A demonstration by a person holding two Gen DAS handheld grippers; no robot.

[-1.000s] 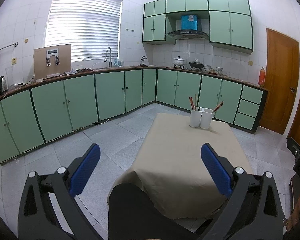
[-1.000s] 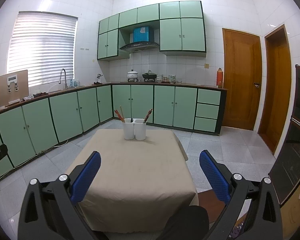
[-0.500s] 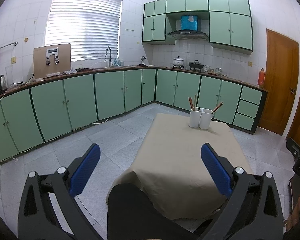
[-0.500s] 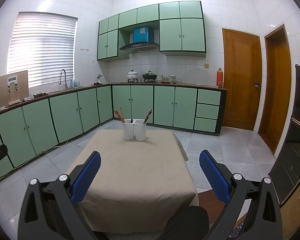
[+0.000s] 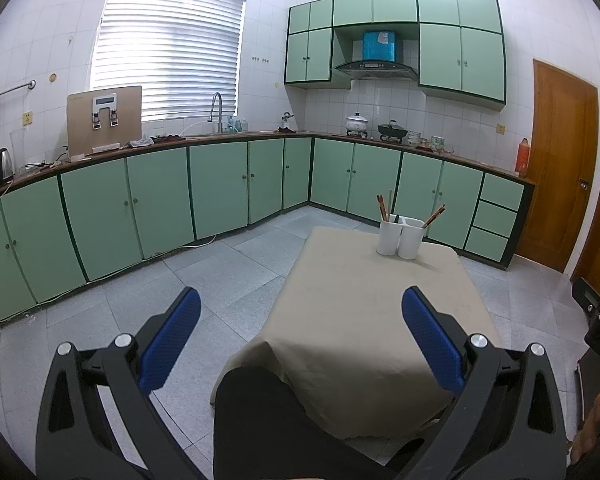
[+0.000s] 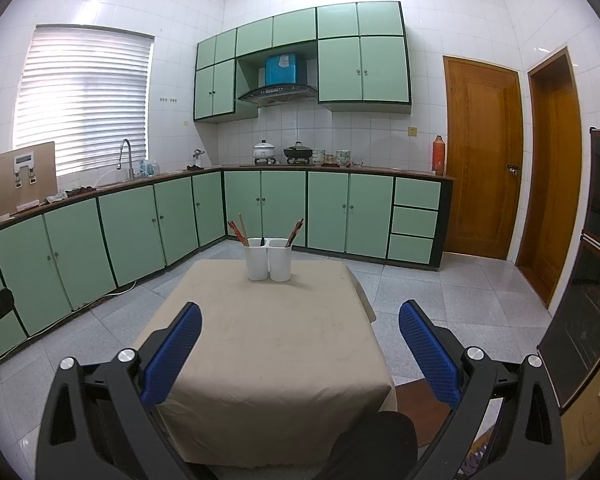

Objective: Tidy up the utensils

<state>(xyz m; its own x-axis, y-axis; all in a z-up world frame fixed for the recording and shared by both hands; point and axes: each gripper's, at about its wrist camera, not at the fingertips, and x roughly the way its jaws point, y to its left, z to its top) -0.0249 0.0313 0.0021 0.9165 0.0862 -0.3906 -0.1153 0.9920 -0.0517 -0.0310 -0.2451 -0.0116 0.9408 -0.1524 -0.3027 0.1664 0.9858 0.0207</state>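
Note:
A white two-compartment utensil holder stands near the far end of a table draped in a beige cloth. Chopsticks lean out of its left cup, and another pair of chopsticks leans out of the right cup. My left gripper is open and empty, held before the table's near left corner. My right gripper is open and empty over the near half of the cloth. Both are far from the holder.
Green base cabinets run along the left and back walls with a sink and pots on the counter. Wooden doors stand at right, a dark glass cabinet at far right. A person's dark knee is below.

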